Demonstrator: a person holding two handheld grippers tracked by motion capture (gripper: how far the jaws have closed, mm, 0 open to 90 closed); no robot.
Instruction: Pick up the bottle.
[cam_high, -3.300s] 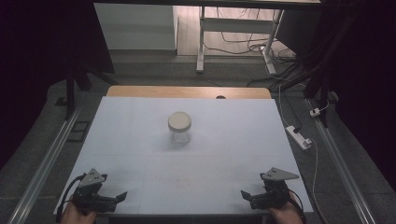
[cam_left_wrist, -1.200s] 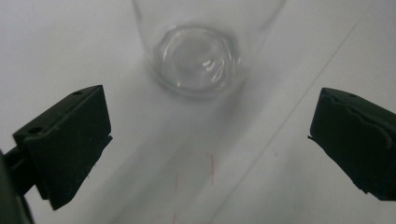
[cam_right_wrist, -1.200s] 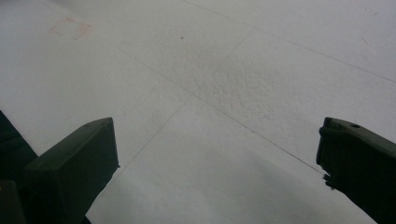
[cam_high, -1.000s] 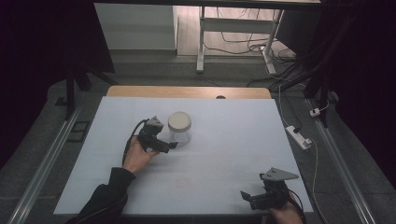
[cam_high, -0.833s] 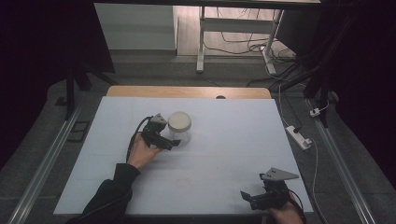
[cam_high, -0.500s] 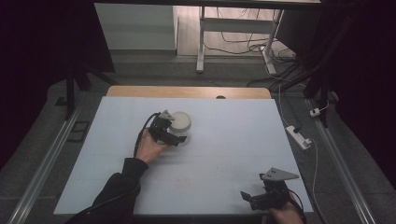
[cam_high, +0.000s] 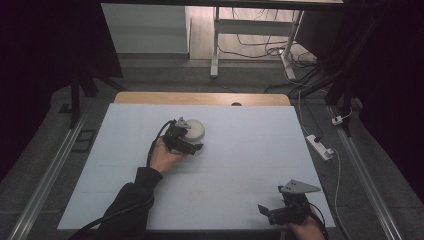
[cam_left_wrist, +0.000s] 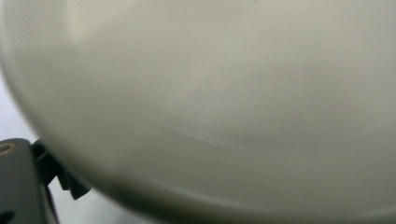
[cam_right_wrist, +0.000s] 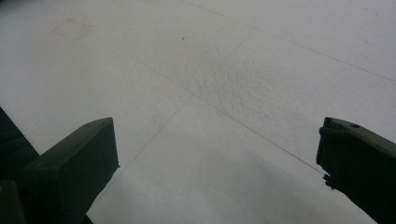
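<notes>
Small round jar with a cream-white lid (cam_high: 194, 130) stands upright on the white-covered desk (cam_high: 250, 145), left of centre, toward the far half. Left gripper (cam_high: 186, 142) is against the jar's near-left side, held by the left hand (cam_high: 164, 156). In the left gripper view the pale lid (cam_left_wrist: 224, 102) sits very close and blurred; whether the fingers are spread or pinching cannot be told. Right gripper (cam_high: 281, 212) rests at the near right edge, fingers (cam_right_wrist: 74, 163) spread wide over bare desk.
</notes>
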